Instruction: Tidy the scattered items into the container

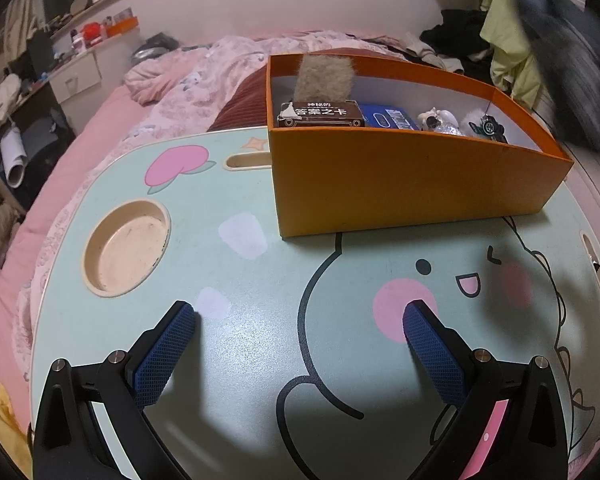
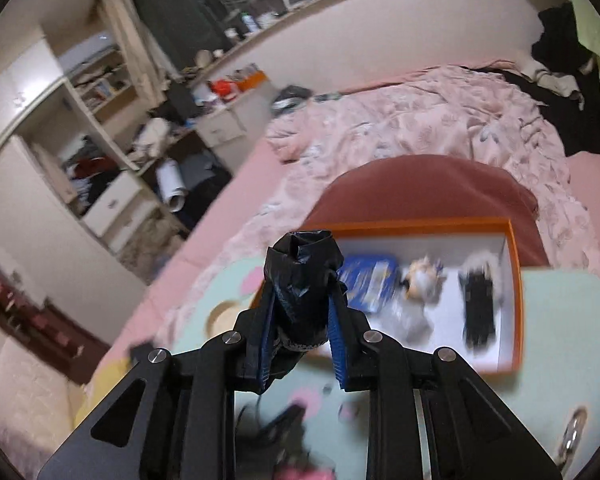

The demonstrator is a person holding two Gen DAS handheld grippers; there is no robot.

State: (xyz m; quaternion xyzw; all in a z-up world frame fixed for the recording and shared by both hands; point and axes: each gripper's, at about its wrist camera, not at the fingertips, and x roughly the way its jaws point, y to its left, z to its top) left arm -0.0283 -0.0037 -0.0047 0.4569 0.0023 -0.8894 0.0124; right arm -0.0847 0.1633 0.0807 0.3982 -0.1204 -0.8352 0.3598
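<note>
An orange box (image 1: 400, 184) stands on the mint cartoon lap table (image 1: 240, 344). It holds a brown card box (image 1: 320, 114), a furry tan piece (image 1: 324, 78), a blue pack (image 1: 388, 117), a small figurine (image 1: 438, 120) and a toy car (image 1: 490, 126). My left gripper (image 1: 300, 308) hovers open over bare tabletop in front of the box, with nothing between its fingers. My right gripper (image 2: 304, 280) is shut on a roll of black plastic bags (image 2: 300, 256), held in the air over the left end of the orange box (image 2: 516, 300). The blue pack (image 2: 370, 284) and the black car (image 2: 478, 312) show blurred inside.
The table has a round cup recess (image 1: 126, 256) at the left and a slot (image 1: 246, 160) behind it. It sits on a bed with a pink duvet (image 1: 188, 88). Cluttered shelves (image 2: 112, 184) stand to the left and clothes (image 1: 508, 52) hang at the right. A dark blurred shape (image 1: 572, 68) is past the box's right end.
</note>
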